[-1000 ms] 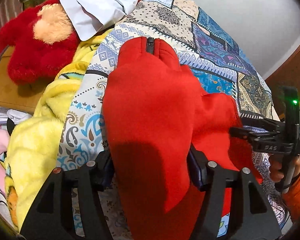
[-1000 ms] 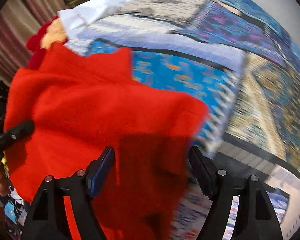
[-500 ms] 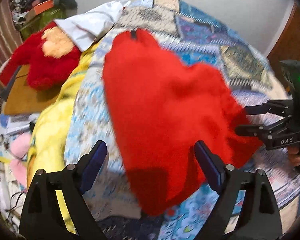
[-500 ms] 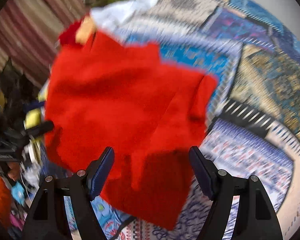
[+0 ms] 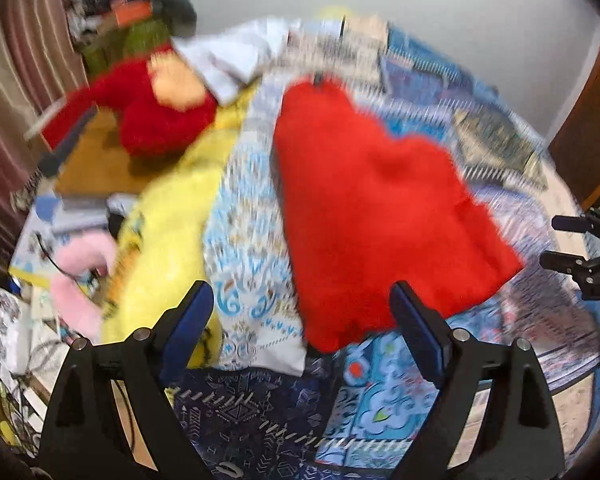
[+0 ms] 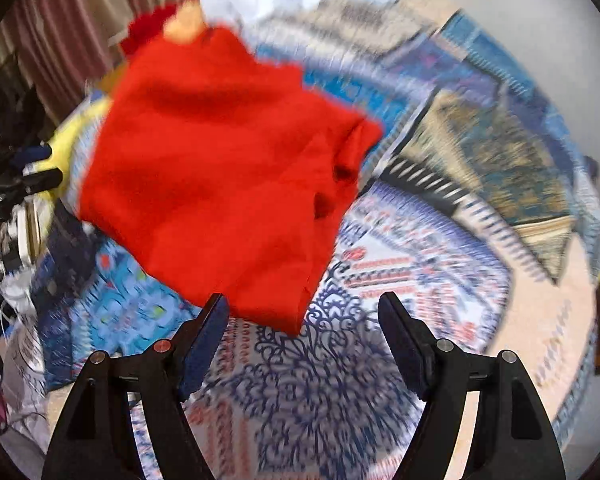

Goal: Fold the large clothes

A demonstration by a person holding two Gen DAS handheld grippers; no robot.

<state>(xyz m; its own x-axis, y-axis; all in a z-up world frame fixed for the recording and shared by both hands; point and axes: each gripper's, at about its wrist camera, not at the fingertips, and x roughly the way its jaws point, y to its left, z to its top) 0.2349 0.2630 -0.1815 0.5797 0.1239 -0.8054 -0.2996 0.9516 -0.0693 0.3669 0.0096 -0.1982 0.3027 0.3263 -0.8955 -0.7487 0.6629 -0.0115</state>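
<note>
Patchwork bedspread [image 5: 260,296] covers the bed in the left wrist view, with free cloth near the camera and to the right of the garment. Red garment [image 5: 372,216] lies flat on it, long axis running from the near right up to a narrow zipped end at the far left. Left gripper [image 5: 300,312] hangs above the near hem, jaws released after just opening, nothing pinched between them. Yellow blanket [image 5: 168,240], a red plush toy [image 5: 156,108] and a white pillow [image 5: 228,60] crowd the left edge. Right gripper [image 5: 572,248] shows at the right rim.

Right wrist view: bedspread [image 6: 440,264] is bare to the right and near. Red garment [image 6: 220,168] lies left of centre. Right gripper [image 6: 304,328] stands jaws apart, empty, over its near corner.
</note>
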